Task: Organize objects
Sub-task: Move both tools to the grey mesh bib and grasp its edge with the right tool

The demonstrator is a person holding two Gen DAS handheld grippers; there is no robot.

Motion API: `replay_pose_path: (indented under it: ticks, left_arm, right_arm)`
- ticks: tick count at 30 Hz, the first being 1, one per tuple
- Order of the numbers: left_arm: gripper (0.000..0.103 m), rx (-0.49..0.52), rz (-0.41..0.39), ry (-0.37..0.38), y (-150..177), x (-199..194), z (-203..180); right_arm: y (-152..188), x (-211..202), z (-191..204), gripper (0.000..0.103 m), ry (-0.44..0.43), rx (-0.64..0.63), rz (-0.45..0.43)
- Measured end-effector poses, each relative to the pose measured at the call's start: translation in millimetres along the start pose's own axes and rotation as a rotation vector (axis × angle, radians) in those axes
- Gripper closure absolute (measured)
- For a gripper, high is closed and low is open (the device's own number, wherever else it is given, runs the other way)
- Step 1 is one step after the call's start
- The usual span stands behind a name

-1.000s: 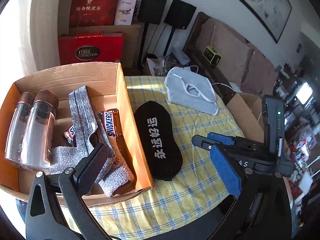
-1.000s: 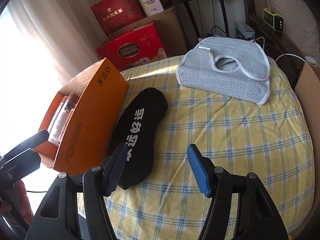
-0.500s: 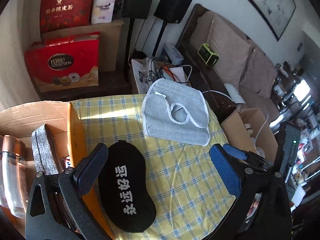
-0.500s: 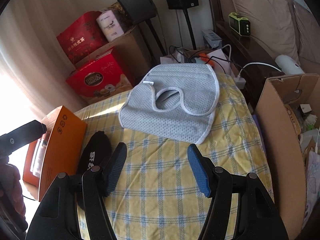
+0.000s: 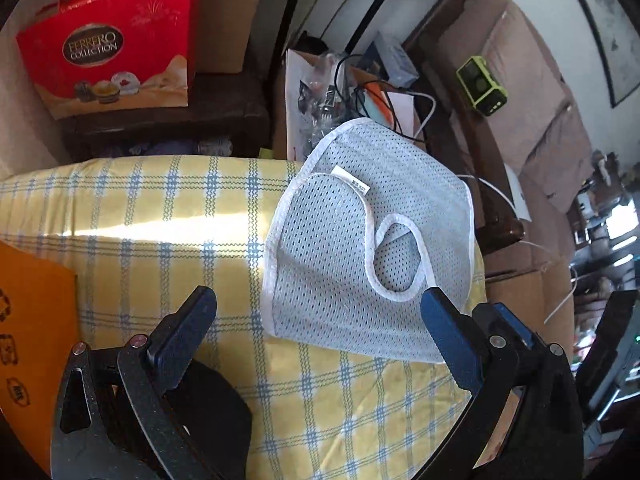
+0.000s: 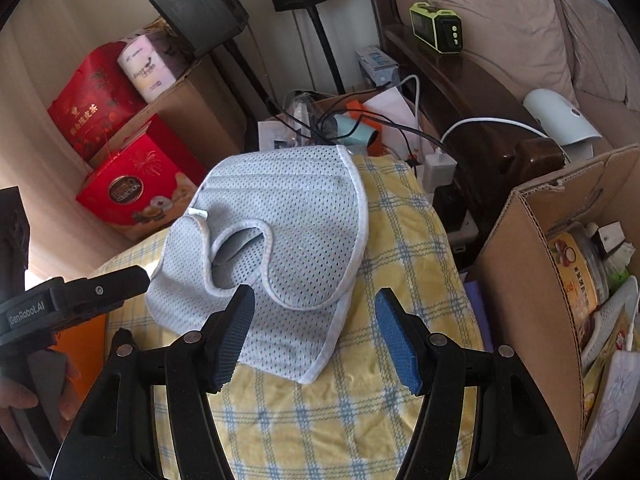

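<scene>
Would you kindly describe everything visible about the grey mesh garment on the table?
The grey mesh garment is perforated, soft-looking fabric edged in white binding, with a rounded opening and a small white tag. It lies flat on the yellow checked tablecloth, its far edge overhanging the table end. Neither claw touches it.

Your two grippers over the table's far end

The mesh bib (image 5: 340,264) lies on the tablecloth (image 5: 160,240) ahead of you, the cap (image 5: 216,420) near left of it, the open carton (image 6: 532,280) right of the table.

Black gripper frames (image 6: 316,328), blue ribbed pads (image 6: 398,340), silver screws
</scene>
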State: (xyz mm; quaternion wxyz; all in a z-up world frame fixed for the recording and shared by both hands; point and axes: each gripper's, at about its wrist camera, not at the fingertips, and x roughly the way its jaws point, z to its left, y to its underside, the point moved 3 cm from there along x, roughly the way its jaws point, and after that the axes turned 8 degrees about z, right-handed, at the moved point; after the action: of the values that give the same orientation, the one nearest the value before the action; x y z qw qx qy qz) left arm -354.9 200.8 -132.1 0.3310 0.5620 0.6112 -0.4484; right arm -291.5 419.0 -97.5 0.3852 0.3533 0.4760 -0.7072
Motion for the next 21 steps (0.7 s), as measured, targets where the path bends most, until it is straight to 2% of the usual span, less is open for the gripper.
replay_pose_path:
  ticks: [3, 7, 8, 9, 11, 12, 14, 17, 19, 21]
  left_arm:
    - [0.001, -0.02, 0.021, 0.013, -4.6, 13.1, 2.8]
    - [0.008, -0.063, 0.071, 0.069, -5.8, 27.2, 8.2]
    - [0.021, -0.05, 0.062, 0.07, -5.4, 26.0, 6.2]
    - [0.028, -0.038, 0.078, 0.073, -4.8, 27.4, 3.5]
    - [0.039, -0.022, 0.081, 0.03, -2.5, 26.8, 0.8]
    - [0.041, -0.015, 0.08, 0.017, -1.9, 26.5, 0.0]
    - [0.055, -0.01, 0.076, -0.01, -0.1, 25.4, 1.1]
    - [0.064, -0.016, 0.083, -0.008, 3.9, 23.6, 3.6]
    - [0.069, -0.016, 0.088, -0.007, 8.3, 22.0, 1.9]
    - [0.078, 0.004, 0.058, -0.032, 13.0, 14.8, -3.0]
  right_arm:
    - [-5.9, 11.2, -5.6, 0.042, -0.016, 0.028, 0.018]
    - [-7.7, 24.9, -11.3, 0.062, -0.062, 0.075, 0.048]
    - [-7.0, 28.3, -12.1, 0.063, -0.062, 0.088, 0.061]
    - [-6.0, 30.6, -12.4, 0.063, -0.06, 0.091, 0.068]
    - [-4.6, 31.7, -12.3, 0.064, -0.058, 0.092, 0.061]
    - [-4.4, 31.8, -12.6, 0.063, -0.06, 0.096, 0.061]
    - [-3.4, 31.3, -13.0, 0.063, -0.065, 0.103, 0.063]
    - [-2.2, 29.7, -11.8, 0.064, -0.082, 0.094, 0.06]
    - [-1.3, 27.2, -9.1, 0.071, -0.103, 0.087, 0.056]
    - [-0.6, 22.9, -4.7, 0.075, -0.075, 0.062, 0.044]
